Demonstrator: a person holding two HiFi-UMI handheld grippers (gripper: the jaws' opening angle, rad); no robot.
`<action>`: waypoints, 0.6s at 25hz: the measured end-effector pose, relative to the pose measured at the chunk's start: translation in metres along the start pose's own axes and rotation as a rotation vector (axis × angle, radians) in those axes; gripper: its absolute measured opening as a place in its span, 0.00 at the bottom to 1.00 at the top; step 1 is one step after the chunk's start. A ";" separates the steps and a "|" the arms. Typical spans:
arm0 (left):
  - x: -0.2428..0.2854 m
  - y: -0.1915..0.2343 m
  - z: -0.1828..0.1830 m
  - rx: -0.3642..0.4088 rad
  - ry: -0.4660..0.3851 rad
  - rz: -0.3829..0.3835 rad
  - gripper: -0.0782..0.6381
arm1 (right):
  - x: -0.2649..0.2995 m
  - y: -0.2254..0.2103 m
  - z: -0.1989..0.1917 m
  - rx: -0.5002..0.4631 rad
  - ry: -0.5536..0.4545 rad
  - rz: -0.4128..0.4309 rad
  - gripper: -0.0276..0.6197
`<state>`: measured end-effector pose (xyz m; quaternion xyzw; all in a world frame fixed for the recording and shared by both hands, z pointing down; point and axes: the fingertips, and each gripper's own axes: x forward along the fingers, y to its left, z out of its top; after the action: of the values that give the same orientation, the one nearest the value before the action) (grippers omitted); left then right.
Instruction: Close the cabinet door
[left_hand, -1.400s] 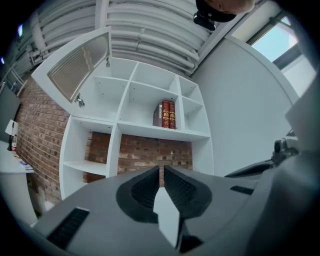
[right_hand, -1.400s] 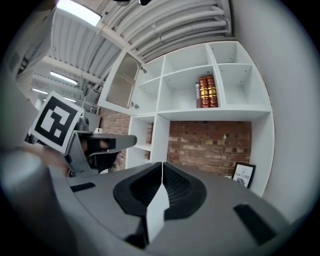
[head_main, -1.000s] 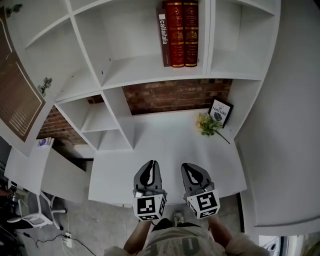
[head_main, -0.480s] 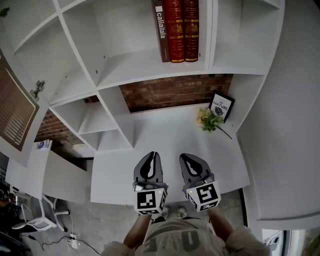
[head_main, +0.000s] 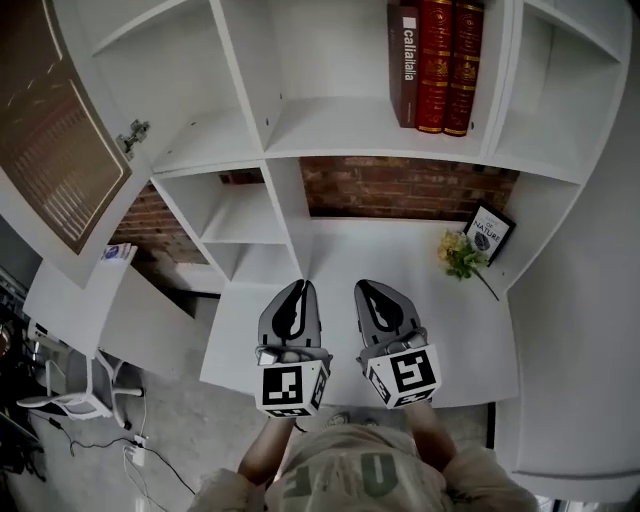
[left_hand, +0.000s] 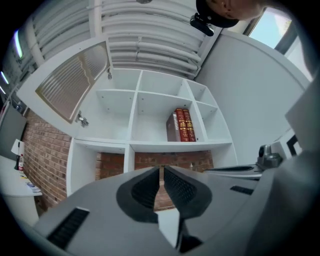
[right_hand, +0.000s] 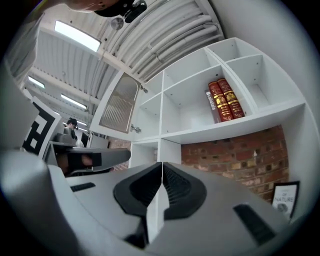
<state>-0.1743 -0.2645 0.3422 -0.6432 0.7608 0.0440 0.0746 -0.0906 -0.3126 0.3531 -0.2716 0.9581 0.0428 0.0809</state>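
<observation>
Both grippers lifted toward shelves (head_main: 330, 125): left gripper (head_main: 299, 287), right gripper (head_main: 363, 288) fingers (left_hand: 143, 189) closed, empty; cabinet door (head_main: 62, 150) open.

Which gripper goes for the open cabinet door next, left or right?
Left, probably. The cabinet door hangs open at the upper left, on the side of the left gripper; the right gripper would have to cross over. Both are shut, empty.

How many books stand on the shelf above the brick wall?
3, upright together in one compartment: brown book at left, middle red book, right red book. None seems hidden.
</observation>
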 end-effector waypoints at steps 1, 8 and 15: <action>-0.003 0.011 0.008 0.022 -0.008 0.027 0.16 | 0.011 0.007 0.007 0.016 -0.018 0.024 0.07; -0.045 0.122 0.099 0.189 -0.114 0.333 0.16 | 0.081 0.091 0.058 0.057 -0.149 0.278 0.07; -0.112 0.219 0.173 0.333 -0.161 0.606 0.25 | 0.125 0.230 0.121 0.063 -0.290 0.650 0.07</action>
<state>-0.3623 -0.0901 0.1844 -0.3616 0.9056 -0.0102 0.2216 -0.3010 -0.1667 0.2204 0.0587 0.9739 0.0750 0.2063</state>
